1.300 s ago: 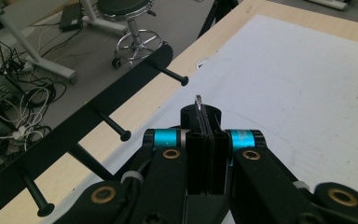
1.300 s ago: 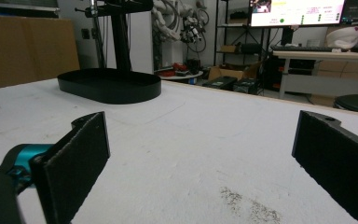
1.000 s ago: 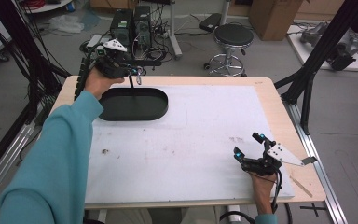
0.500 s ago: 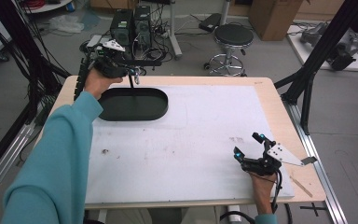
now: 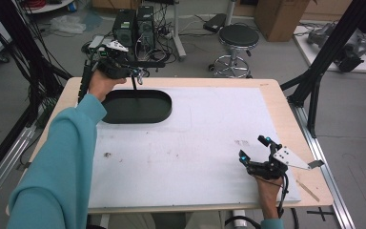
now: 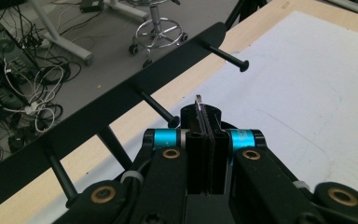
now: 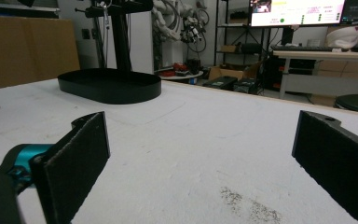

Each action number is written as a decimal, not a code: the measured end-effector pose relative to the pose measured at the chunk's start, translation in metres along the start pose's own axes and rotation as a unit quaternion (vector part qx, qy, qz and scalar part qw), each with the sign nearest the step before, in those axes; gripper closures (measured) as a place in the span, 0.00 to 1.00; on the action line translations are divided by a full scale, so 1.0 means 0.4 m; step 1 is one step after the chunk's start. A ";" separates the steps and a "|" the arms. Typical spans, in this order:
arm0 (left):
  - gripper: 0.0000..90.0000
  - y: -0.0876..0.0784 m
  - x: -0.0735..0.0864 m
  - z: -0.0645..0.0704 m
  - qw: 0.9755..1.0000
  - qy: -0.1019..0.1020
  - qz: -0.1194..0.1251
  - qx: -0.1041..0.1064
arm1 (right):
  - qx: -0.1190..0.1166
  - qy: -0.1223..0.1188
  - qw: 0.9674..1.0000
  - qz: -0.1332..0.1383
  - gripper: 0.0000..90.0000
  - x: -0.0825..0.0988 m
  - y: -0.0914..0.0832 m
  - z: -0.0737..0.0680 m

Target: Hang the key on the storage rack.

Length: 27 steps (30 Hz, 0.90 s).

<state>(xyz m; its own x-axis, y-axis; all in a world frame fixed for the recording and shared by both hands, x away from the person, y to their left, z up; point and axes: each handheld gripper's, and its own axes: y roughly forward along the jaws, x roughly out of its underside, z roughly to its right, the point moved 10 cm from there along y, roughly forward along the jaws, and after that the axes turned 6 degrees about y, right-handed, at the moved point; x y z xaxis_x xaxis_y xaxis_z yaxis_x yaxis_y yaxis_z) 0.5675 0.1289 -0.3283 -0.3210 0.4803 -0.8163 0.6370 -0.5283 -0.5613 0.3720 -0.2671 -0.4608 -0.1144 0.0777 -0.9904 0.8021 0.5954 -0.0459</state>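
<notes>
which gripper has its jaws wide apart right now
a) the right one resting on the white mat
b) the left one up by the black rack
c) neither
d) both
a, the right gripper shows a wide gap between its jaws over the white mat, while the left gripper has its jaws pressed together on something thin by the black rack.
</notes>
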 end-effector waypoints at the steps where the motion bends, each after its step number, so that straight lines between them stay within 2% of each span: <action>1: 0.99 0.001 0.002 -0.001 1.000 0.000 -0.003 -0.001 | 0.000 0.000 1.000 0.000 0.04 0.000 0.000 0.000; 12: 0.99 0.009 0.007 -0.013 1.000 -0.008 -0.009 -0.014 | -0.001 0.001 1.000 0.000 0.04 0.000 0.000 0.000; 14: 0.99 0.010 0.003 -0.014 1.000 -0.016 -0.004 -0.018 | -0.001 0.001 1.000 0.000 0.04 0.000 0.000 0.000; 27: 0.99 0.015 0.010 -0.023 0.999 -0.021 -0.013 -0.027 | 0.000 0.001 1.000 -0.001 0.04 0.001 0.000 0.000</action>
<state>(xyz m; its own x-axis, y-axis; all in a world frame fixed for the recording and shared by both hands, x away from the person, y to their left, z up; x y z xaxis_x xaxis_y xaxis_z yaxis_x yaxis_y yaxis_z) 0.5767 0.1341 -0.3338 -0.3665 0.4633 -0.8069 0.6642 -0.4770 -0.5756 0.3719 -0.2671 -0.4611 -0.1174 0.0776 -0.9900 0.8015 0.5961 -0.0484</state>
